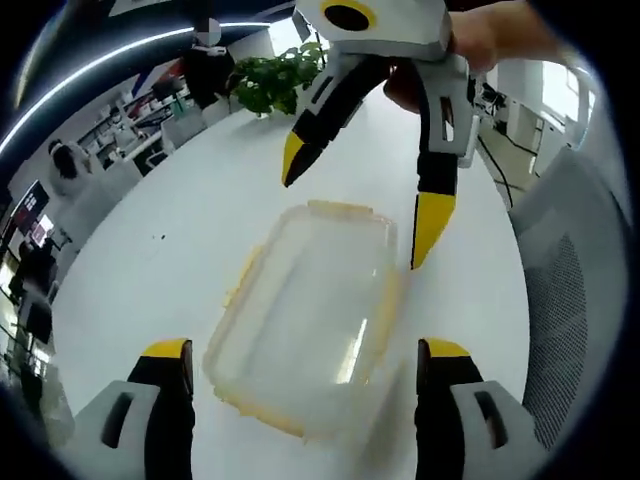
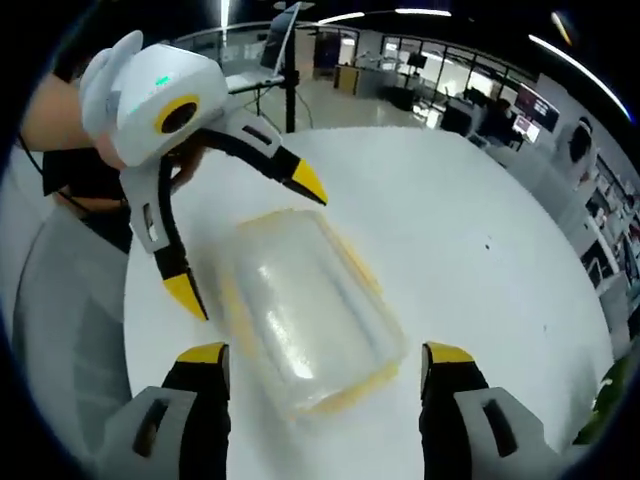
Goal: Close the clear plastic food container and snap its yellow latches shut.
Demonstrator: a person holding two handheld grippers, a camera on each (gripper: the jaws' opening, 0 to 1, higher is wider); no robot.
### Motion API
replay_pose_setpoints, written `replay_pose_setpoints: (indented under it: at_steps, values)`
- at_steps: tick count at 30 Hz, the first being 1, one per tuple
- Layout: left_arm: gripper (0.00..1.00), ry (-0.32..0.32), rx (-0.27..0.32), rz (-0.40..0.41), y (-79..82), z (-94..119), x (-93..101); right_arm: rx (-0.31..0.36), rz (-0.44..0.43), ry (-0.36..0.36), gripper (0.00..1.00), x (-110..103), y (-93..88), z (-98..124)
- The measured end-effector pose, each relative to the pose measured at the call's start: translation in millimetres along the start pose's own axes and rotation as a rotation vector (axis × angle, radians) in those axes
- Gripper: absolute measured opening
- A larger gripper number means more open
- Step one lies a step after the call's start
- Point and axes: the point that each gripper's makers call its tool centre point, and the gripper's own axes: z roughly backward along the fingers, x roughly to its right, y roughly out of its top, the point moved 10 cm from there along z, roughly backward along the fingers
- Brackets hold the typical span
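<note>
Hovering over container (image 1: 305, 325) at frame centre, lid seated, on white tabletop (image 1: 180, 230). Left gripper (image 1: 305, 365) fingers open, holding nothing; right gripper (image 2: 325, 365) same, facing from opposite end. Step seems latching: yellow latches (image 1: 340, 208) probably not snapped. Next: press each latch down.

Both cameras look down from close above at the container (image 1: 305, 320) on the white table (image 1: 180, 220), from opposite ends. The left gripper view faces across it toward the right gripper (image 1: 360, 215) and a plant (image 1: 275, 80) beyond. The right gripper view faces back across the container (image 2: 305, 315) toward the left gripper (image 2: 250, 240). The views share the container and the table around it.
</note>
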Motion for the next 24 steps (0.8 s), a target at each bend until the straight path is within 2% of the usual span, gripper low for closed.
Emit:
replay_pose_setpoints:
  at_steps: [4, 7, 24]
  values:
    - [0.94, 0.019, 0.037, 0.038, -4.0, 6, 3.5, 0.015, -0.026, -0.024, 0.78, -6, -6.1, 4]
    - [0.93, 0.035, 0.038, 0.037, -7.8, 9, 6.0, 0.045, -0.069, -0.030, 0.78, -9, -8.7, 7]
    - [0.93, 0.078, 0.084, 0.083, -15.9, 27, 15.6, 0.112, -0.123, -0.088, 0.76, -23, -22.8, 22]
